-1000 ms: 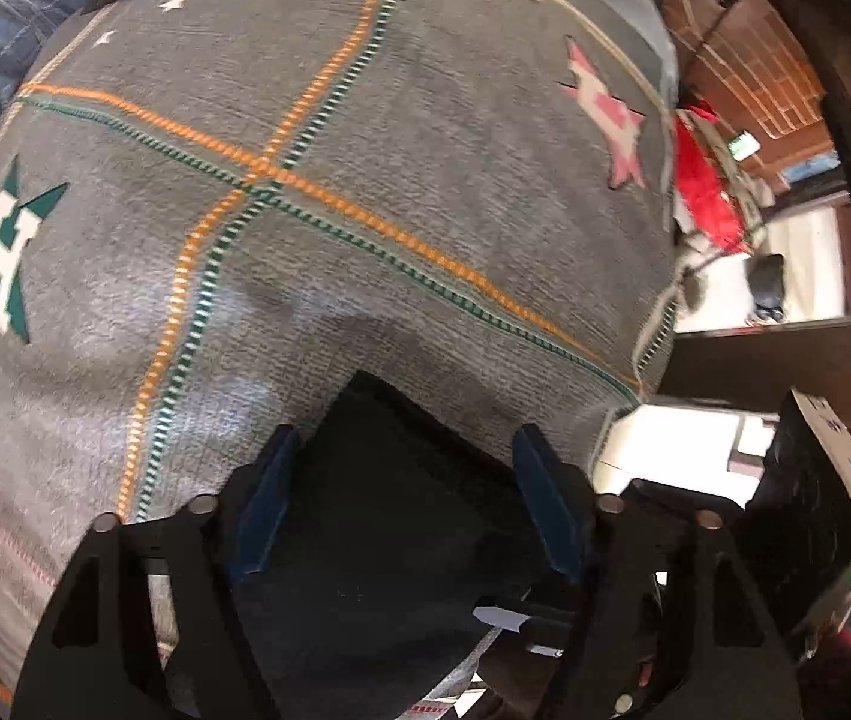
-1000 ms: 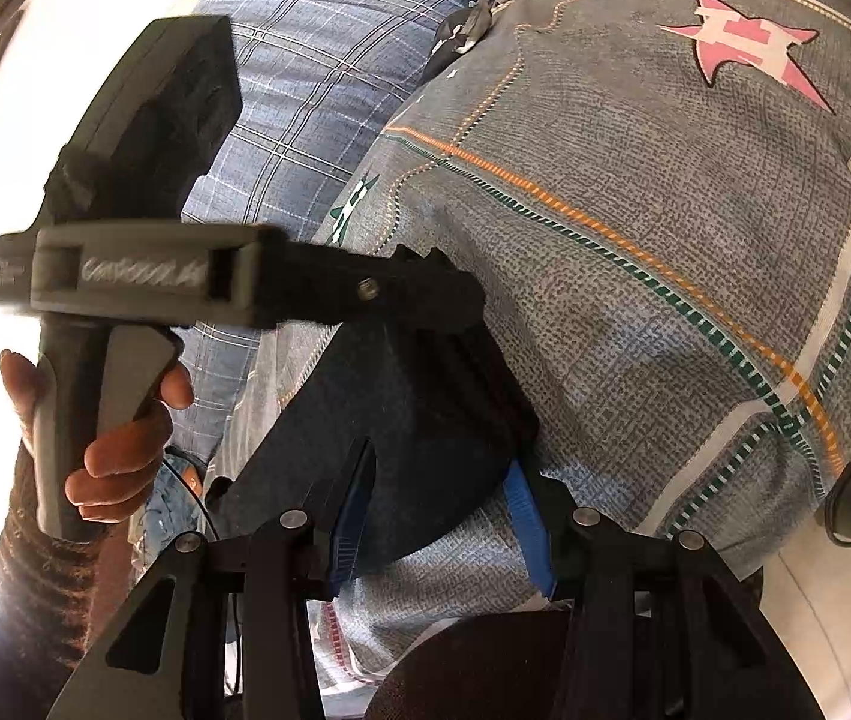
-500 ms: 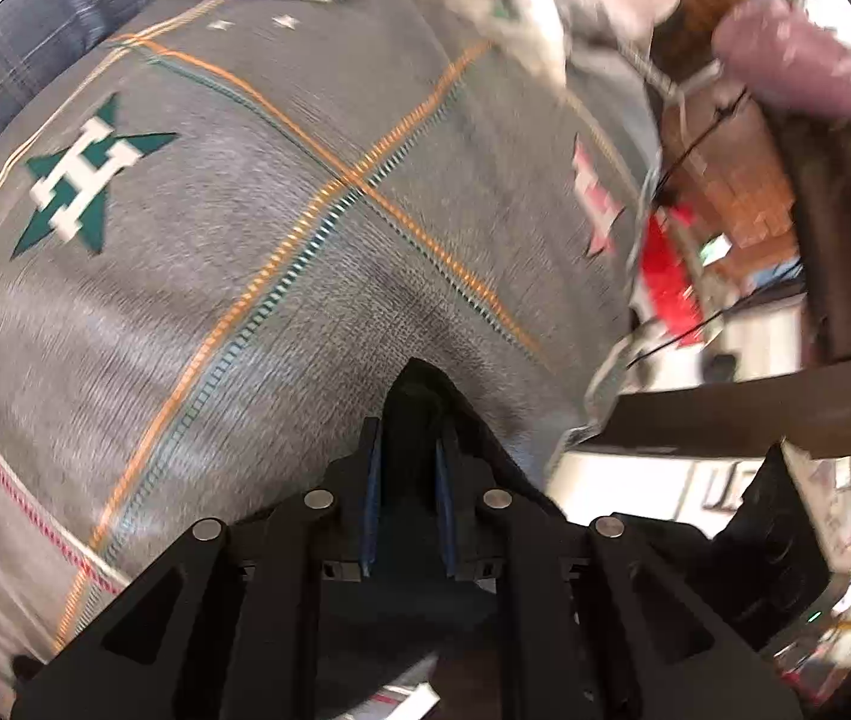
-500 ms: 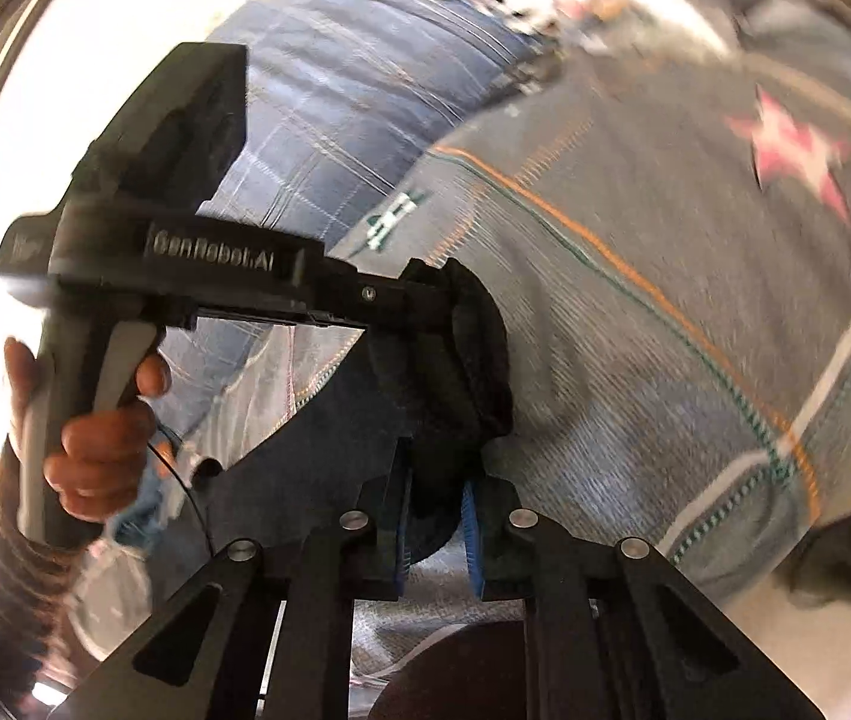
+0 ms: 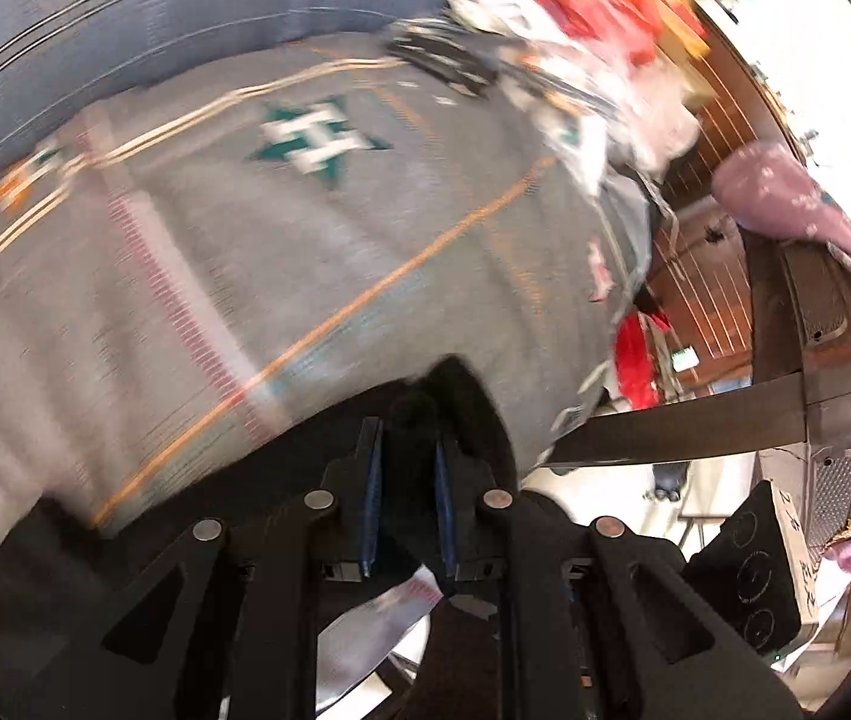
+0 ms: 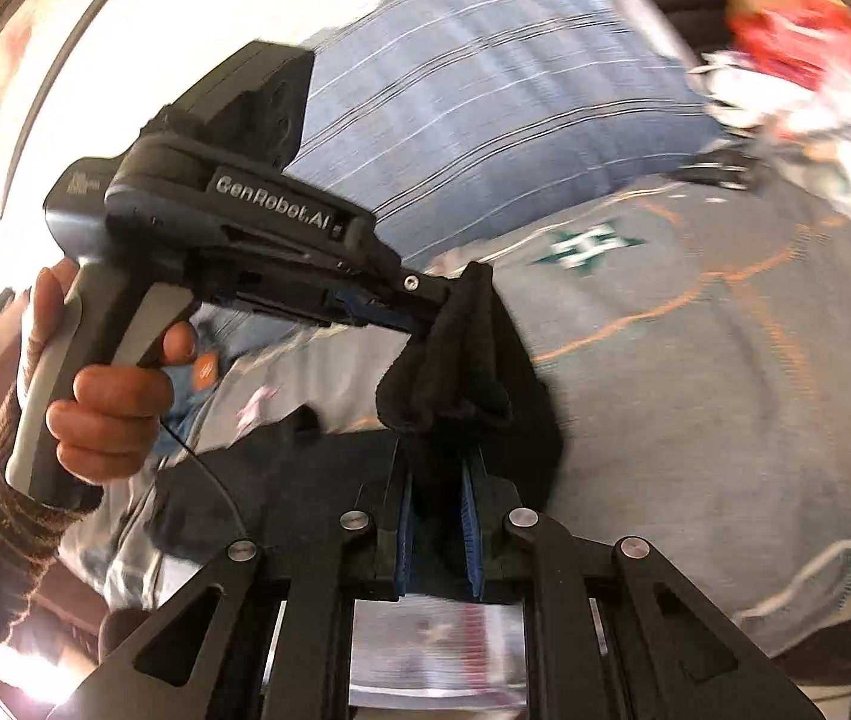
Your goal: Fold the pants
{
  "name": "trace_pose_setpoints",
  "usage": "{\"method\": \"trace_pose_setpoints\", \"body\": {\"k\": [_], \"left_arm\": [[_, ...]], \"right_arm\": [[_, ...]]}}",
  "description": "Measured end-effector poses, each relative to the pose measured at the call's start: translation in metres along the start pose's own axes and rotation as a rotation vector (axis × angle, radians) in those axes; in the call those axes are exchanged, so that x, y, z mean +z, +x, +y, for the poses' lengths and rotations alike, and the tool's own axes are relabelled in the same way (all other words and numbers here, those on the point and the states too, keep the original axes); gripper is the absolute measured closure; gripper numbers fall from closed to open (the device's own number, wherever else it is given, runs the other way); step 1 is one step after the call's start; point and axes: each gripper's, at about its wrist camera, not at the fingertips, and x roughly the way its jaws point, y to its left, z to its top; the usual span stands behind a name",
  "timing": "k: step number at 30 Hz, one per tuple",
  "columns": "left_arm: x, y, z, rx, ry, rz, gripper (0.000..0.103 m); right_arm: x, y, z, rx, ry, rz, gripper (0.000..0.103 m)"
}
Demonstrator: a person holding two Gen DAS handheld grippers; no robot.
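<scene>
I have the left claw (image 5: pixel 406 450) and right claw (image 6: pixel 436 480) each clamped on an edge of the pants (image 6: pixel 455 360), lifted above the bed (image 6: pixel 695 390); folding barely begun.

The left wrist view looks forward from just behind the left gripper (image 5: pixel 407 468), whose two fingers rise from the bottom edge. It faces across the grey blanket (image 5: pixel 245 276) toward the blue plaid cushion (image 5: pixel 185 18) at the top, and it is very near the black pants (image 5: pixel 461 396).

The right wrist view sits just behind the right gripper (image 6: pixel 434 492) in the same way. It faces more to the left side, so it sees the left gripper (image 6: pixel 419 306) from the side, close by, with the left hand (image 6: pixel 107 384) on its handle.

Both views share the pants (image 6: pixel 455 354), the blanket (image 6: pixel 695 390), its green star (image 5: pixel 320 138) (image 6: pixel 590 243) and the cushion (image 6: pixel 485 108). Both are blurred.
</scene>
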Motion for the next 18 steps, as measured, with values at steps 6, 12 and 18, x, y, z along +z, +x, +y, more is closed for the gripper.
{"method": "trace_pose_setpoints", "body": {"k": [6, 12, 18], "left_arm": [[-0.053, -0.003, 0.085, 0.06, -0.207, 0.006, 0.09], [-0.092, 0.003, 0.133, -0.027, -0.376, 0.01, 0.09], [-0.109, -0.029, 0.131, -0.086, -0.382, -0.099, 0.086]], "right_arm": [[-0.028, 0.047, 0.06, 0.086, -0.111, 0.149, 0.09], [-0.053, 0.095, 0.074, 0.139, -0.091, 0.334, 0.085], [-0.043, 0.06, 0.066, 0.136, -0.117, 0.346, 0.075]]}}
